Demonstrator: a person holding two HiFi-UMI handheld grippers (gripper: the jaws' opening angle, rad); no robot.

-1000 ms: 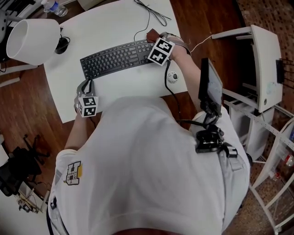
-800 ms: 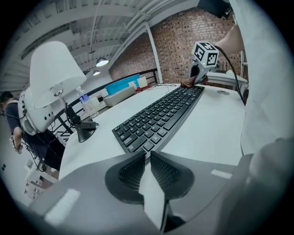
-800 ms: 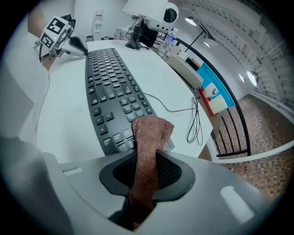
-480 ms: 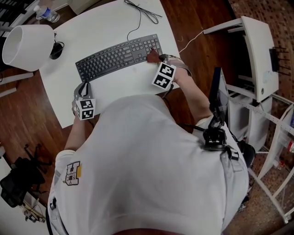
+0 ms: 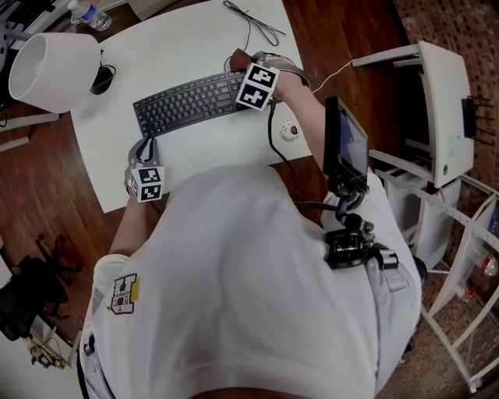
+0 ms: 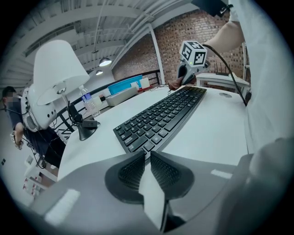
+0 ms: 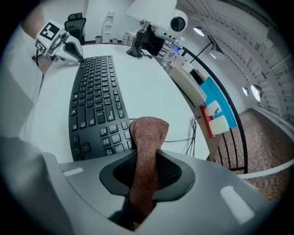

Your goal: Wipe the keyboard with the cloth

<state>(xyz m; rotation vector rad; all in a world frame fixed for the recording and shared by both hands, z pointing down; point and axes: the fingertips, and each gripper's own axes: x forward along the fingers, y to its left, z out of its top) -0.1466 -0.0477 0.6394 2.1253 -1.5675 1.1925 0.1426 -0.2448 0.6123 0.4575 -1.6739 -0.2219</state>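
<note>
A black keyboard (image 5: 183, 104) lies aslant on the white table (image 5: 203, 148). My right gripper (image 5: 245, 68) is shut on a brown cloth (image 5: 237, 59), which hangs over the keyboard's far right end. In the right gripper view the cloth (image 7: 148, 137) stands folded between the pads (image 7: 167, 172), its tip over the last keys of the keyboard (image 7: 94, 105). My left gripper (image 5: 146, 145) rests at the keyboard's near left corner. In the left gripper view its jaws (image 6: 148, 156) are together with nothing between them, right at the edge of the keyboard (image 6: 161, 117).
A white lamp (image 5: 51, 70) with a black base (image 5: 101, 78) stands at the table's far left, a water bottle (image 5: 92, 15) behind it. A black cable (image 5: 257, 23) lies at the far edge. A small round white object (image 5: 289, 131) sits by my right forearm. A white cabinet (image 5: 444, 109) stands at the right.
The right gripper with the cloth swept toward me across the keyboard's right end, then went back to its far right edge. The left gripper stayed at the near left corner.
</note>
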